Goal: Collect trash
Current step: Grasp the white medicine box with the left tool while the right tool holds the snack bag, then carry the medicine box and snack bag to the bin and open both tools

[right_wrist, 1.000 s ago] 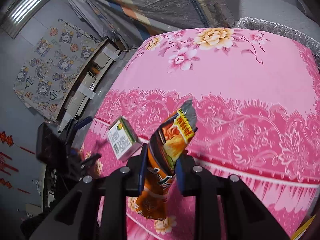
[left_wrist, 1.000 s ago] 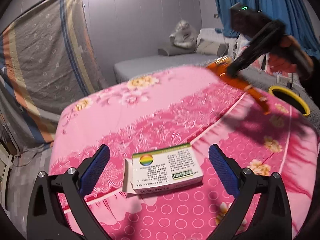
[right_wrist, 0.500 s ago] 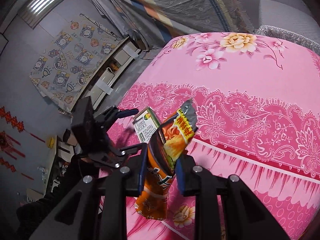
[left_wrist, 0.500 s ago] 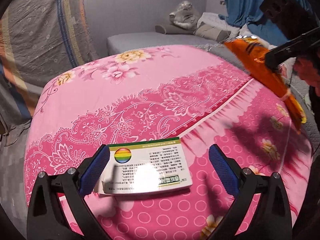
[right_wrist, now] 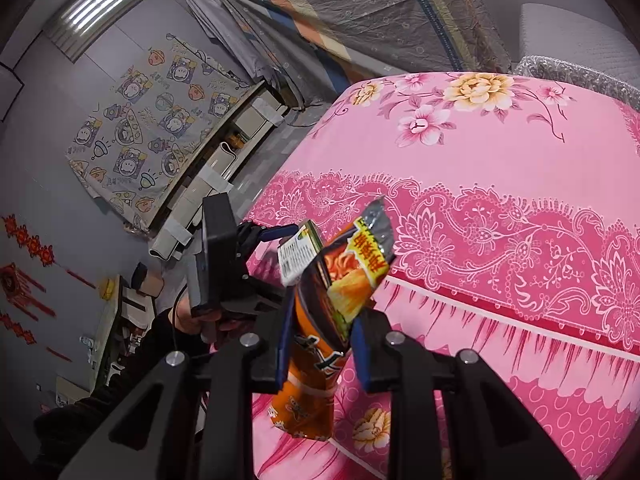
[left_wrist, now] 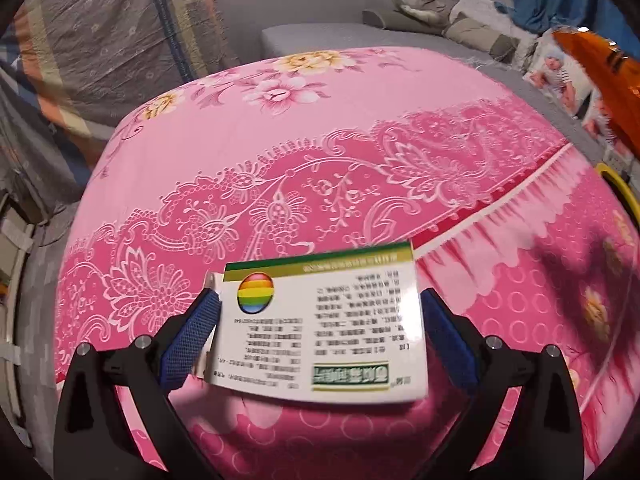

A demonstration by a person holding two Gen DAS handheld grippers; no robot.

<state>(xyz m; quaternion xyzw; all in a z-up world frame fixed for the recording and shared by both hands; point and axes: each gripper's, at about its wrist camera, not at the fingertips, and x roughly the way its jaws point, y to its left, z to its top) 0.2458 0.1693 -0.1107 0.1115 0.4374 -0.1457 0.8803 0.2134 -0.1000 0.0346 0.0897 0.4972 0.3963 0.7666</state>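
A white cardboard box with a green band and a rainbow circle sits between the blue pads of my left gripper, which touch its two ends; the box looks lifted off the pink bedspread. My right gripper is shut on an orange snack wrapper and holds it above the bed. The right wrist view also shows the box in the left gripper. The wrapper shows at the right edge of the left wrist view.
A yellow-rimmed bin stands past the bed's right edge. A grey bed with pillows is behind. A striped cloth hangs at left. Shelving lines the wall beside the bed.
My left gripper has closed in on the box and taken hold of it at both ends. My right gripper has kept hold of the wrapper, shifting a little over the bed.
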